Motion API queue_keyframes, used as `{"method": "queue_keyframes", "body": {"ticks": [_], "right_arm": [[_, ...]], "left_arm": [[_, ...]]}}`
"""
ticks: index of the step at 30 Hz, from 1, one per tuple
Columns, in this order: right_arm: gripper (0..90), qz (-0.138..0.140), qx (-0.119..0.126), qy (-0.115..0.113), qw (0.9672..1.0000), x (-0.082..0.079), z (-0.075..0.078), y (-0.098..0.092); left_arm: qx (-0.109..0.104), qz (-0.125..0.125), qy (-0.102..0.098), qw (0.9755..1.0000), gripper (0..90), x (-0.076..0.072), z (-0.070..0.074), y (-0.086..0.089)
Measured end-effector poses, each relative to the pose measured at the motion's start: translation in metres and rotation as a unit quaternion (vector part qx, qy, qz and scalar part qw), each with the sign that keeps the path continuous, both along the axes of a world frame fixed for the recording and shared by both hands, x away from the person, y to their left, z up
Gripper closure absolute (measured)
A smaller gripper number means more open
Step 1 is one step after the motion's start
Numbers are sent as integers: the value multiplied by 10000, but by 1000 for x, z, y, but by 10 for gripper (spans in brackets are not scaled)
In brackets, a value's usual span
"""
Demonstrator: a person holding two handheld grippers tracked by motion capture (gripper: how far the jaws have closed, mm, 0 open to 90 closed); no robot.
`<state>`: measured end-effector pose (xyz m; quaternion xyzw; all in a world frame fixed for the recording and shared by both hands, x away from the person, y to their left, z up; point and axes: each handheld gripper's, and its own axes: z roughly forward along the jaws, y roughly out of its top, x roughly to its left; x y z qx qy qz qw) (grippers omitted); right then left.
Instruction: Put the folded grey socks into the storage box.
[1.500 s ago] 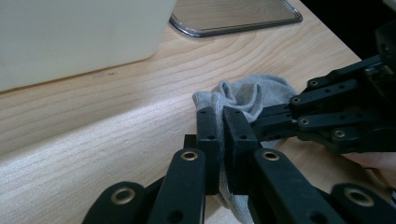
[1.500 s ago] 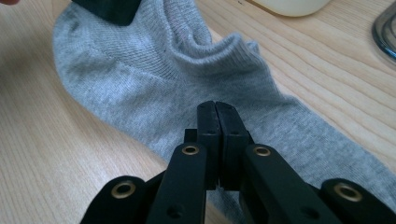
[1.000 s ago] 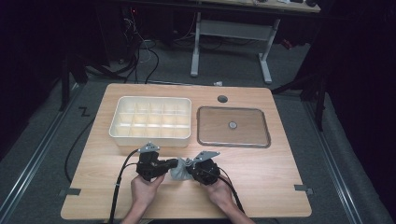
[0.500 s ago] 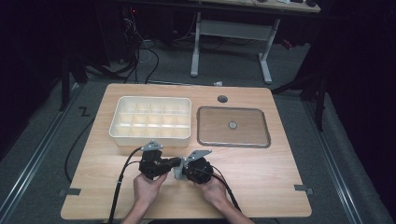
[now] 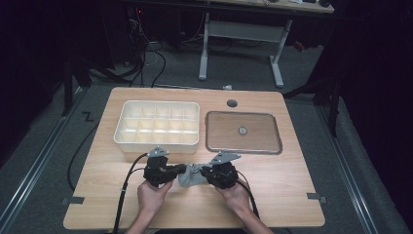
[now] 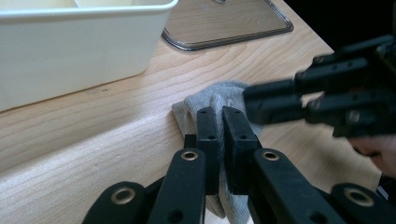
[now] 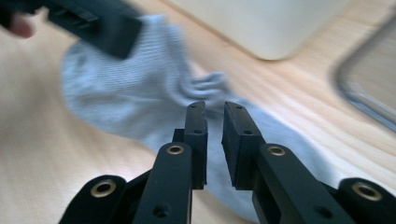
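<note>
Clearly a soft, light thing

Near the bench (image 5: 292, 185) front lies a grey sock (image 6: 212, 100), limp; a bunched fold takes best. Left hand-held gripper (image 6: 222, 116) pinches it; right hand-held gripper (image 7: 215, 112), jaws just parting, stands slightly spread above it.

R gripper (image 7: 214, 116) jaws just opened off grey sock (image 7: 140, 93); R hand lifted slightly.

bare table (image 5: 292, 190) lies open right of the grippers; the white bin (image 5: 158, 126) blocks just behind them.
</note>
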<state>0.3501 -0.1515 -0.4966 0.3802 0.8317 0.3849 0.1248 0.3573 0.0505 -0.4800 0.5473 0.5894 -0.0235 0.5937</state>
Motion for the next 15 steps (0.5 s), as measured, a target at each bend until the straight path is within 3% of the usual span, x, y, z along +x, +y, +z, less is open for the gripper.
{"method": "queue_keyframes", "body": {"ticks": [8, 15], "right_arm": [[745, -758, -119, 82, 9970, 15, -10, -32], [730, -798, -247, 241, 9962, 17, -19, -31]], "left_arm": [[-10, 19, 13, 10000, 869, 1, 0, 0], [-71, 30, 34, 10000, 868, 0, 1, 0]]}}
